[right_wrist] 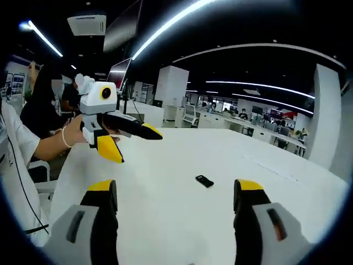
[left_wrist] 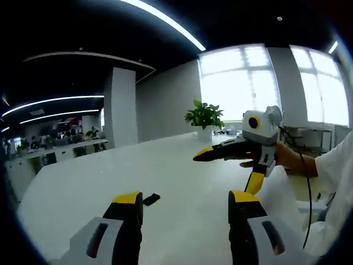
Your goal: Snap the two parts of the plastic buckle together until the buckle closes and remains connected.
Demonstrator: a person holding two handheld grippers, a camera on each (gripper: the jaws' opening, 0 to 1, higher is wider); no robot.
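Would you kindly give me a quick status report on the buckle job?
Left gripper open, right gripper open, both above the table. Buckle lying untouched on the table, ahead of both. Nothing in the way.

Open-plan office; desk rows (right_wrist: 265, 130), seated workers; ceiling light strips (left_wrist: 165, 22)

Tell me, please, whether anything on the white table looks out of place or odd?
Nothing stands out: one small black plastic buckle piece lies flat on the white table, apart from both open grippers. Whether it is one part or two joined is too small to tell.
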